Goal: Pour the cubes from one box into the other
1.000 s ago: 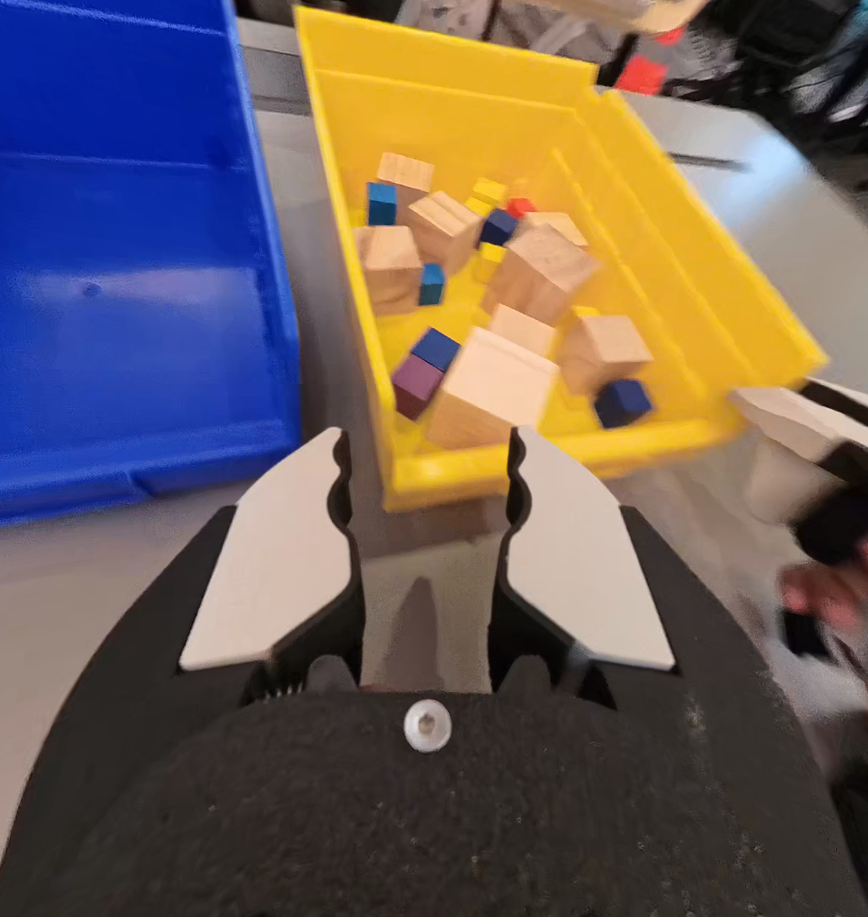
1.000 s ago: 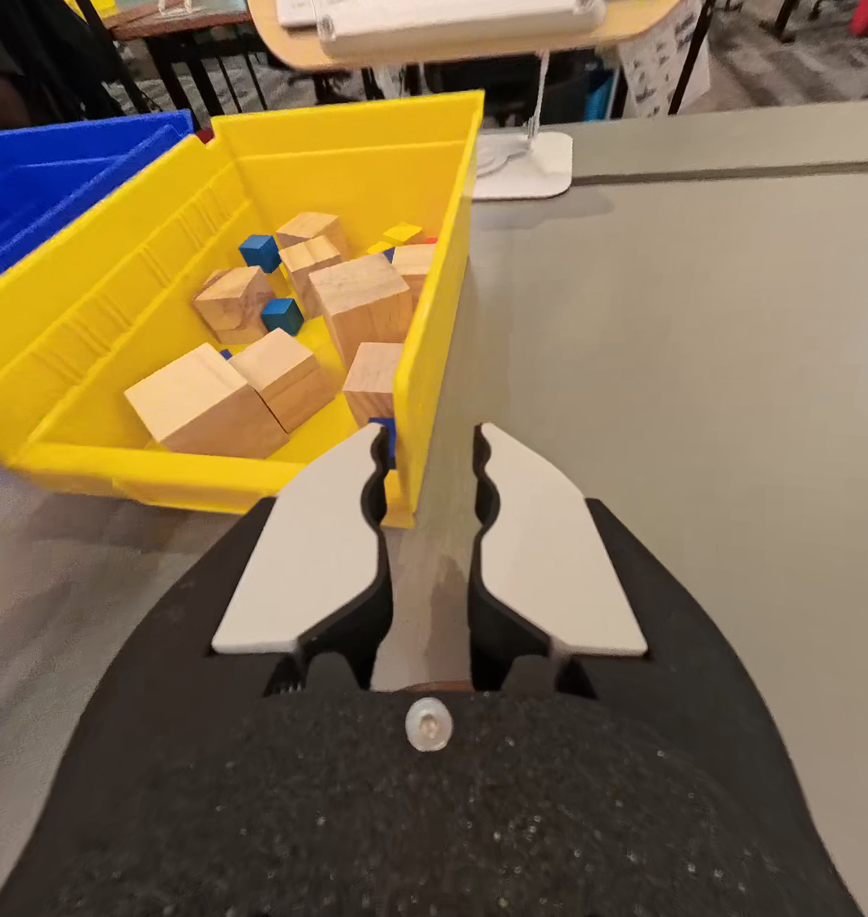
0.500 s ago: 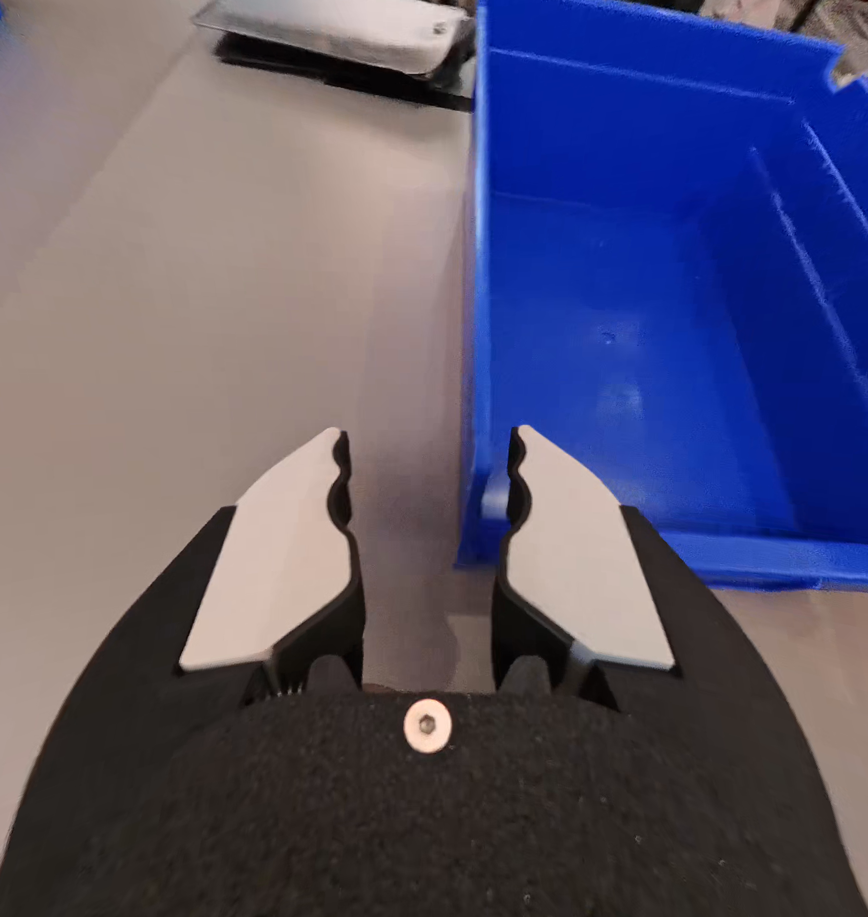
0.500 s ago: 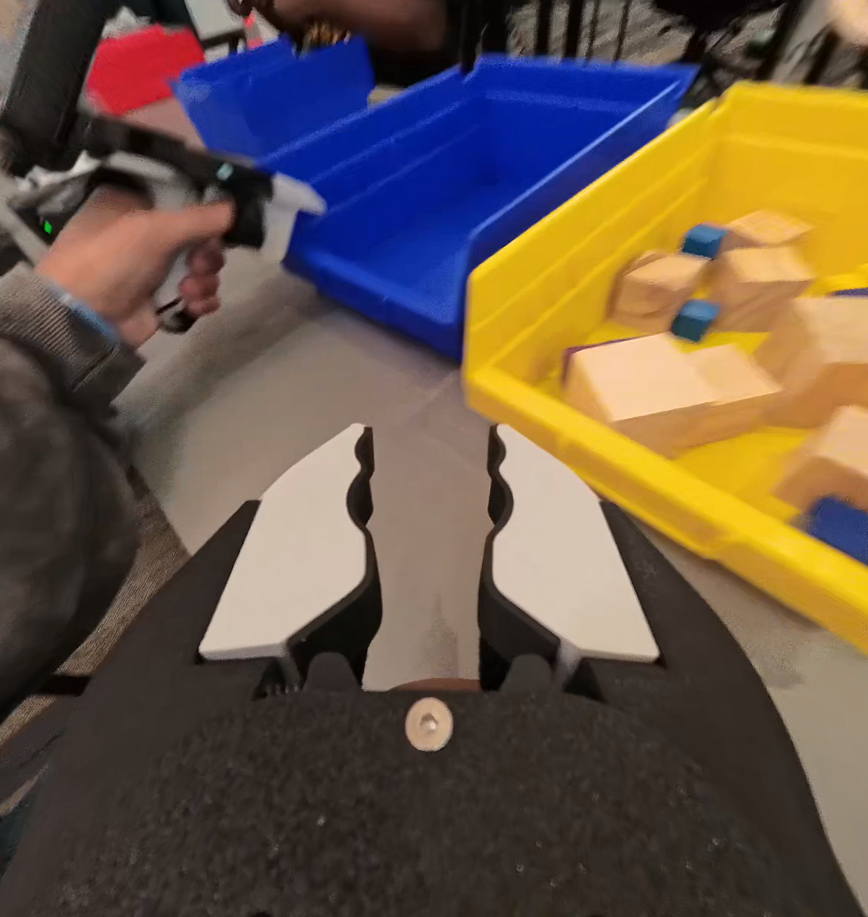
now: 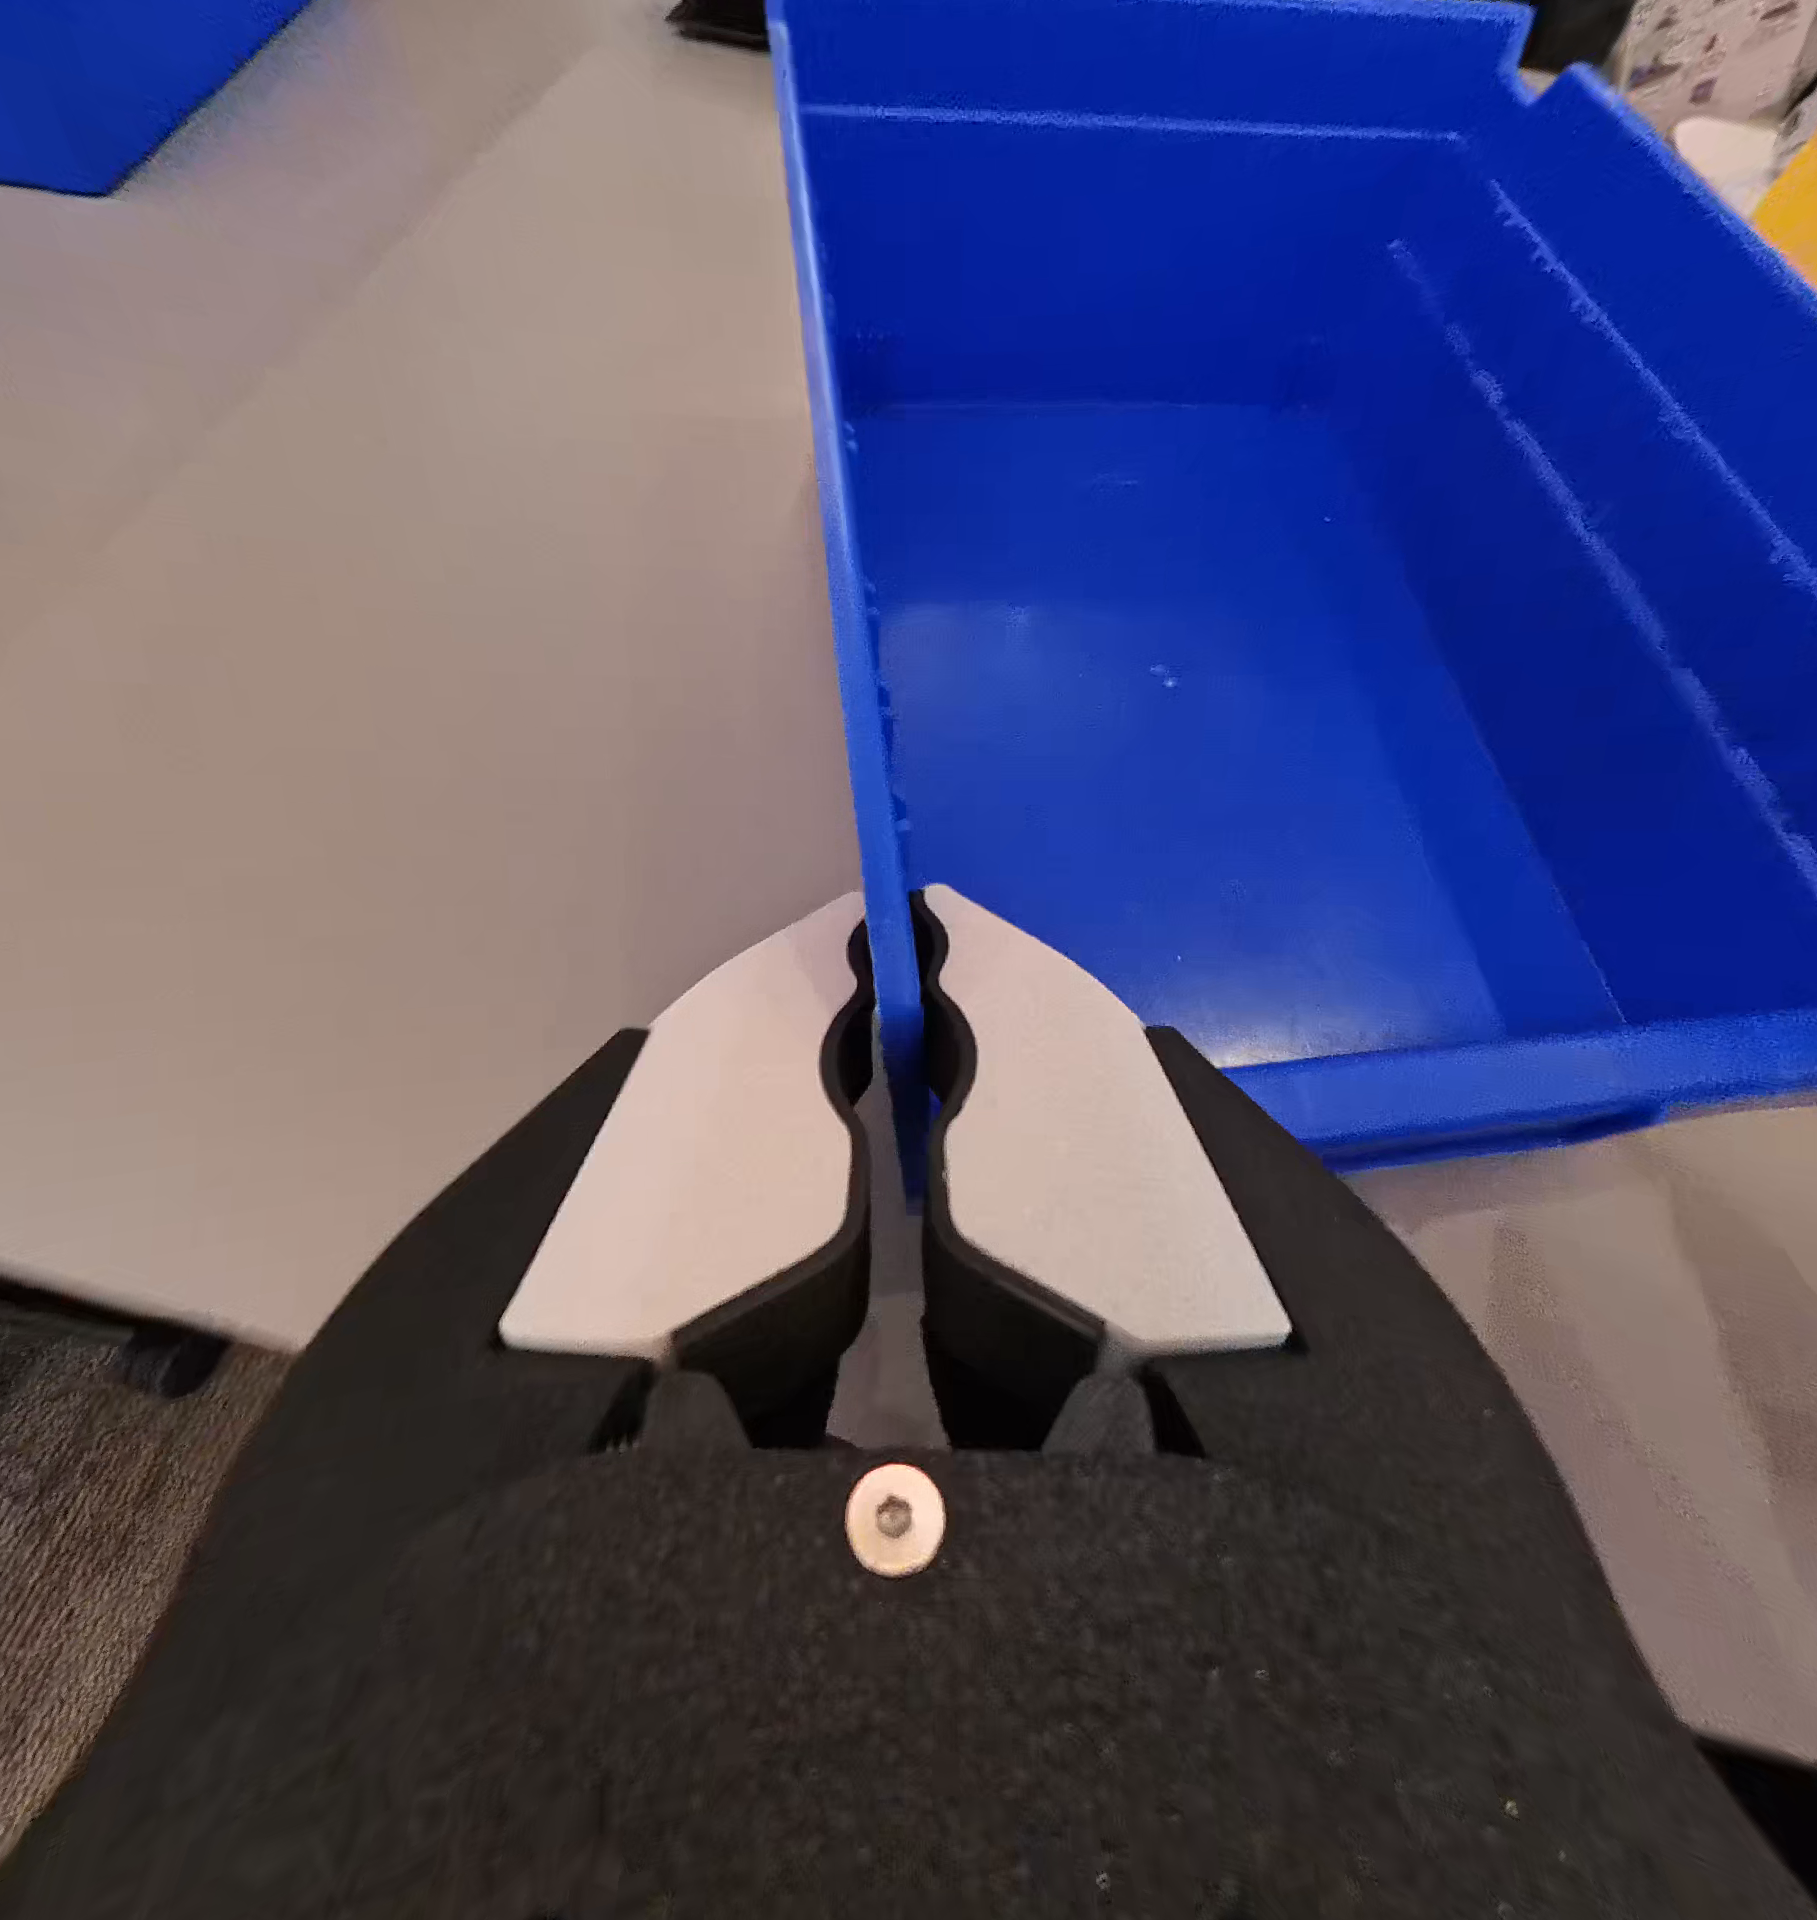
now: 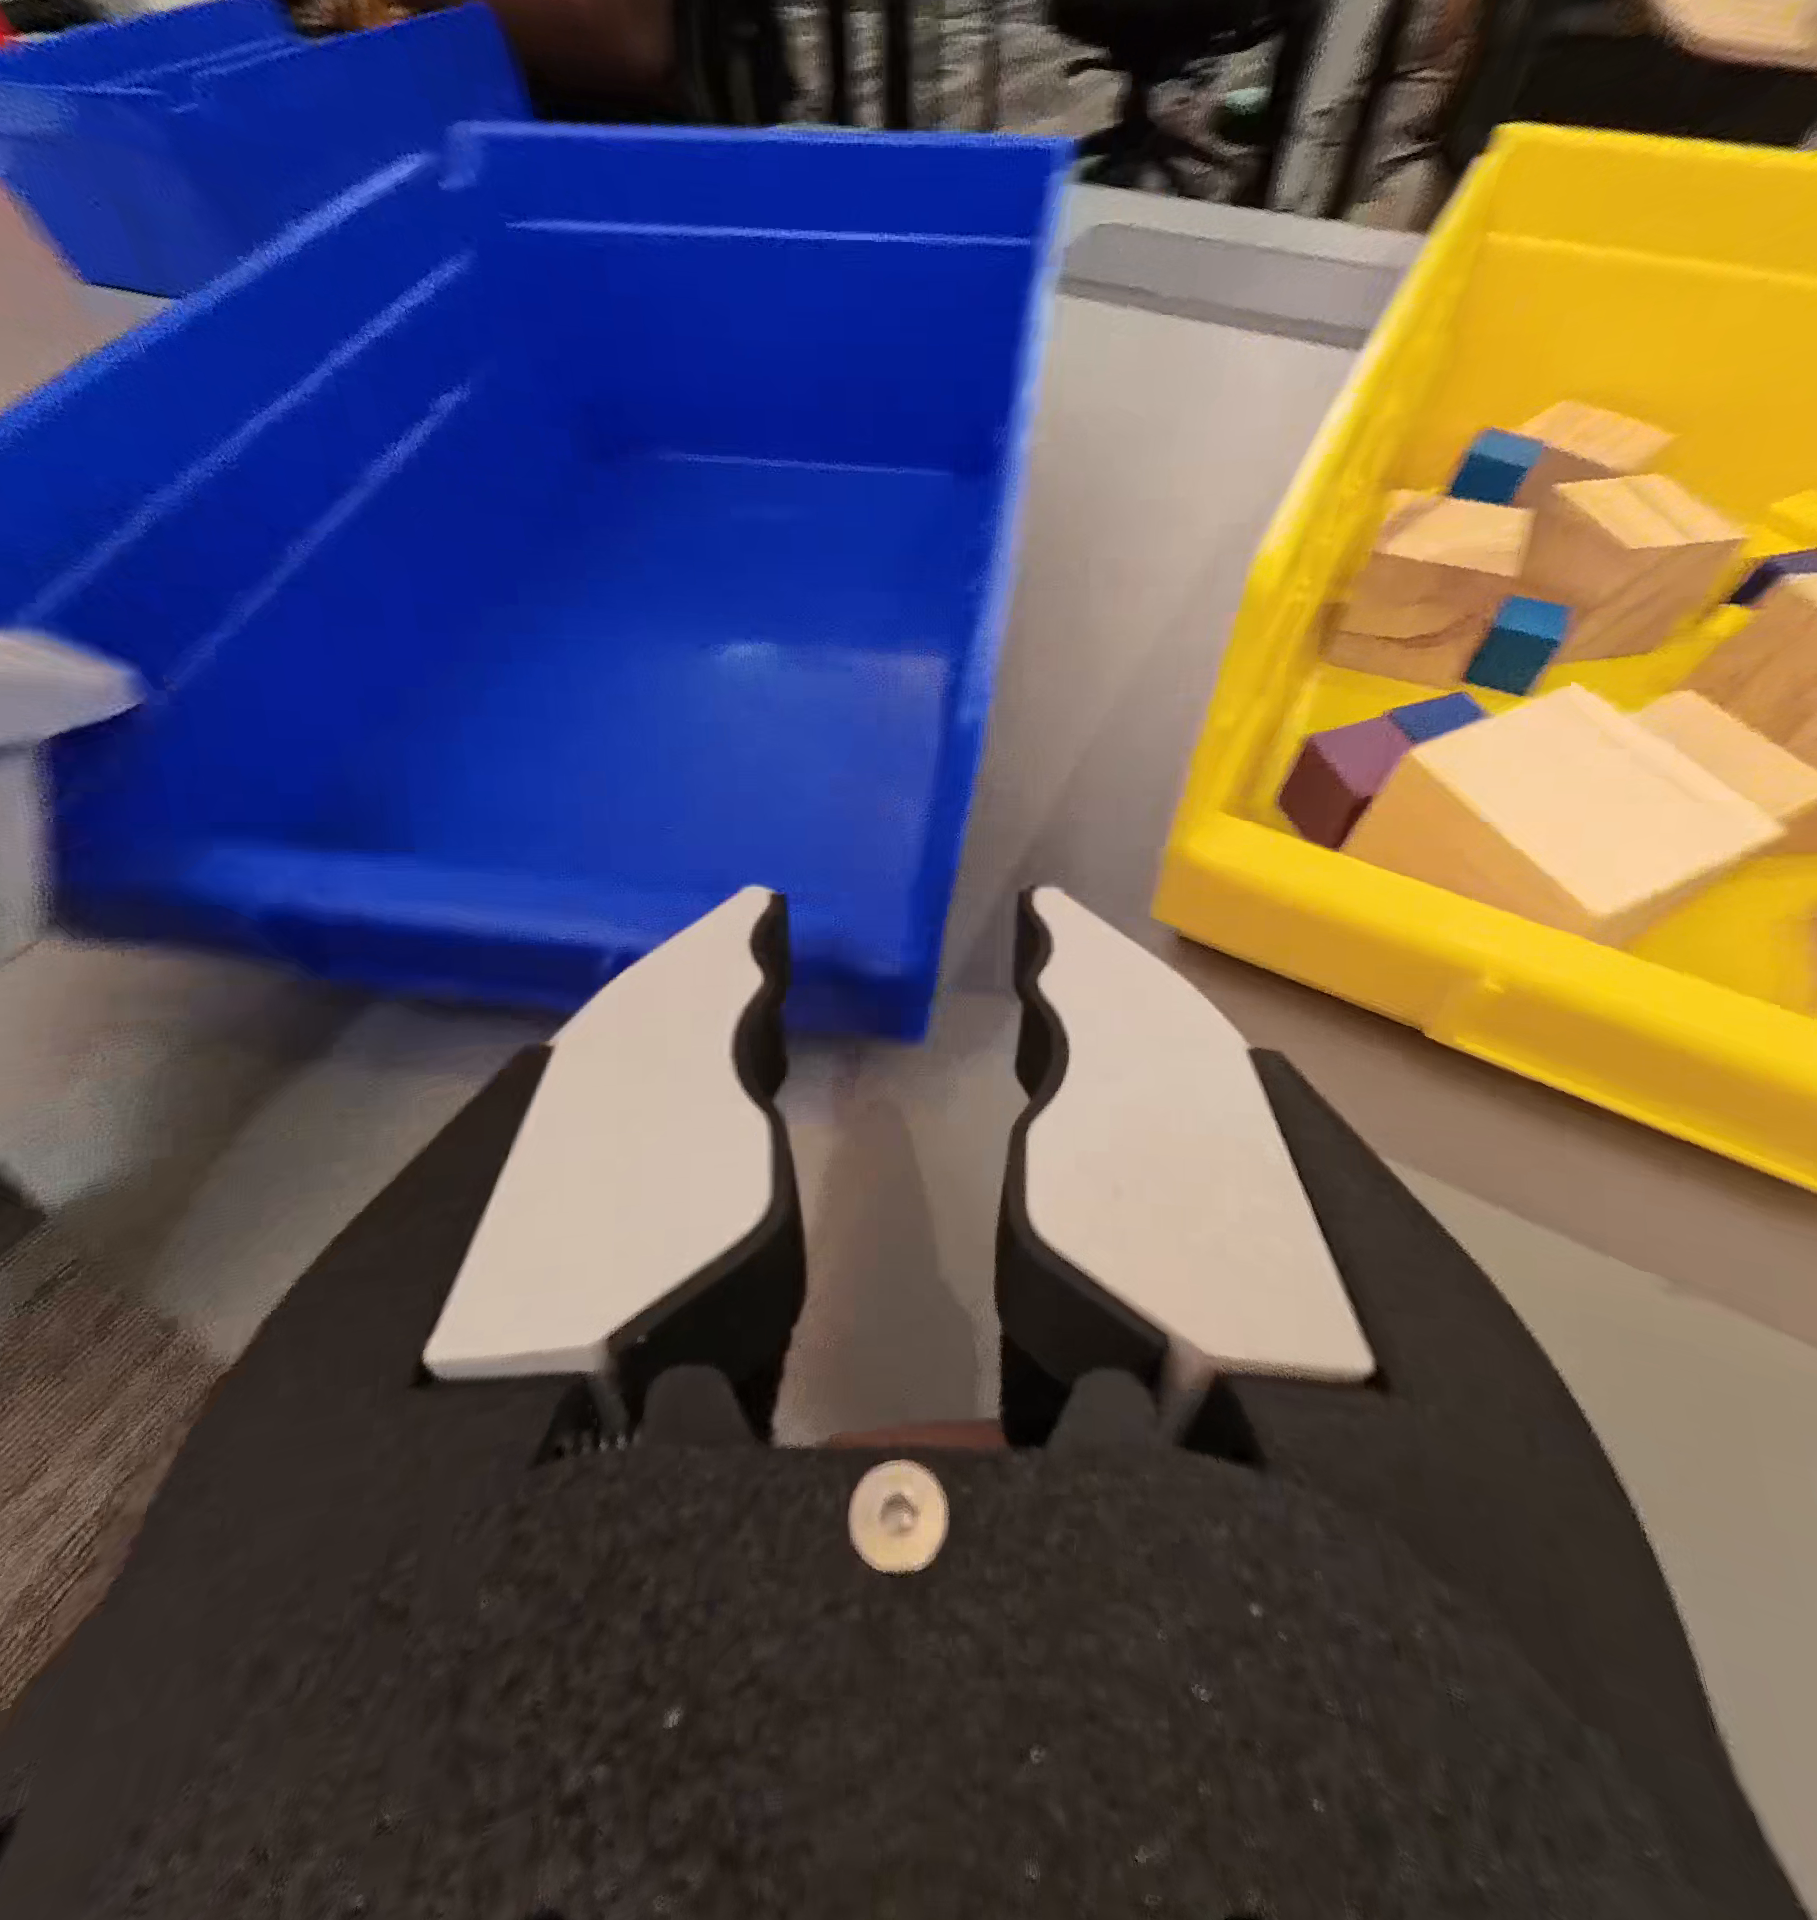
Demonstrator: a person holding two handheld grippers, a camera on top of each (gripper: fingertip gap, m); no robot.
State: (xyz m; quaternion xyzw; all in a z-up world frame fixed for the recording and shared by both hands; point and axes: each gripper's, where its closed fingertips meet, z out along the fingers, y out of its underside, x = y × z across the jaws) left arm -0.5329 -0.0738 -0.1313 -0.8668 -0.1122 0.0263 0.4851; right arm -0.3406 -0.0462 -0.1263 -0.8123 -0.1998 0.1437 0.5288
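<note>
- Grey table (image 5: 312,623) under everything.
- Blue box (image 5: 1247,675), nothing in it, at my left claw's 1 o'clock.
- Yellow box (image 6: 1299,914) holding the cubes (image 6: 1548,821), at my right claw's 2 o'clock.
- My left claw (image 5: 891,925) is clamped on the blue box's left wall.
- My right claw (image 6: 899,914) gapes, holding nothing, near the blue box's front corner.

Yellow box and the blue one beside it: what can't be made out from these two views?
- Yellow box: right wrist view cuts off its right part, so the cubes cannot be counted; left wrist view shows only a corner.
- Blue box: its near left corner hides behind the left gripper fingers.
- Left gripper: only a blurred grey piece at the right wrist view's left edge.
</note>
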